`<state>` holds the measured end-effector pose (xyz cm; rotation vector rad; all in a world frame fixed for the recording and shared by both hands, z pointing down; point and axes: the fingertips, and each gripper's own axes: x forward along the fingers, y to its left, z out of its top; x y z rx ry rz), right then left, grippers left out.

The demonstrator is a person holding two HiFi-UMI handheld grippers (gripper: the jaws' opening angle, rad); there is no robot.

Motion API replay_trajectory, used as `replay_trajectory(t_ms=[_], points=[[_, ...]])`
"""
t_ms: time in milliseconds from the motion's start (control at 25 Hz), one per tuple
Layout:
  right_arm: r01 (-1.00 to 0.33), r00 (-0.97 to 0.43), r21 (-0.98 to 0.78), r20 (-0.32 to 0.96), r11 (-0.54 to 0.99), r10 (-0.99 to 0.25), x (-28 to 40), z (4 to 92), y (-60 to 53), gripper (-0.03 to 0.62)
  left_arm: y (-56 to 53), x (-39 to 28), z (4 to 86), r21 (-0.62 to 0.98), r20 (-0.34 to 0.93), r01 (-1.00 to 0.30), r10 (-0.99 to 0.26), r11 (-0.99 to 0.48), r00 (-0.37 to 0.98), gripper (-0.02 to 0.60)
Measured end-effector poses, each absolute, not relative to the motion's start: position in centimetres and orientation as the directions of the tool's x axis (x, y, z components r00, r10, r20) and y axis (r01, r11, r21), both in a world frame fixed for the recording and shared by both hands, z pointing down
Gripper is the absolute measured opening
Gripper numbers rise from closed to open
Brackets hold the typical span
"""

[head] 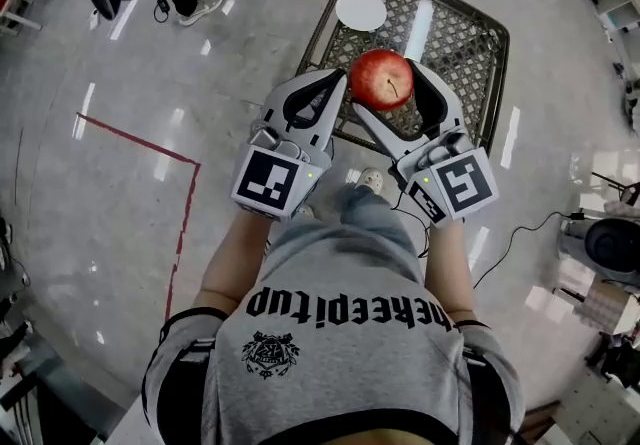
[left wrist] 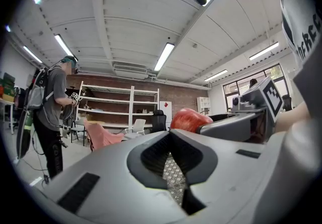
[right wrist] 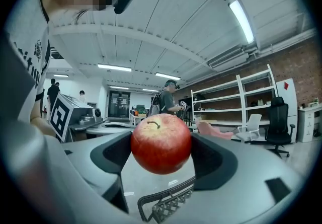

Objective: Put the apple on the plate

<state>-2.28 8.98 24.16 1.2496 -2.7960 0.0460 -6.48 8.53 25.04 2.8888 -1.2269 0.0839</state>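
**Apple gripped and aloft, plate still bare**

The right gripper (right wrist: 161, 151) has its fingers (right wrist: 217, 162) spread to the width of the round red apple (right wrist: 161, 142) and clamped on its sides, stem up (a hold that likely leaves the base free to land first). The apple hangs over the dark metal lattice tabletop (head: 455, 43), short of the small white round plate (head: 360, 10) at the far end. The left gripper (left wrist: 170, 135), fingers closed on nothing, sits just beside it, out of the way.
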Motion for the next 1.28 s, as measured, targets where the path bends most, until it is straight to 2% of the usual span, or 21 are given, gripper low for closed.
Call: replay_trajectory(t_ms=[160, 280, 440, 840, 1280], points=[[-0.722, -0.690, 0.000, 0.083, 0.692, -0.719, -0.2, 24.0, 7.1, 0.371, 6.6, -4.6, 24.5, -0.024, 0.015, -0.747, -0.748, -0.664, 0.664, 0.034], [-0.706, -0.706, -0.003, 0.081, 0.708, -0.703, 1.5, 23.7, 6.0, 0.370, 5.8, -2.9, 24.7, -0.003, 0.058, -0.762, -0.761, -0.648, 0.646, 0.034], [-0.678, -0.732, 0.000, 0.084, 0.735, -0.676, 3.6, 23.7, 4.5, 0.370, 4.2, -0.8, 24.2, -0.026, 0.007, -0.788, -0.788, -0.616, 0.616, 0.034], [-0.621, -0.781, 0.000, 0.086, 0.784, -0.619, 7.4, 23.8, 1.2, 0.369, 1.3, 3.0, 24.4, -0.030, 0.020, -0.832, -0.833, -0.554, 0.553, 0.034], [-0.597, -0.801, -0.031, 0.072, 0.801, -0.594, 9.1, 24.8, -0.1, 0.370, 0.4, 4.0, 25.1, -0.031, 0.036, -0.862, -0.863, -0.506, 0.505, 0.034]])
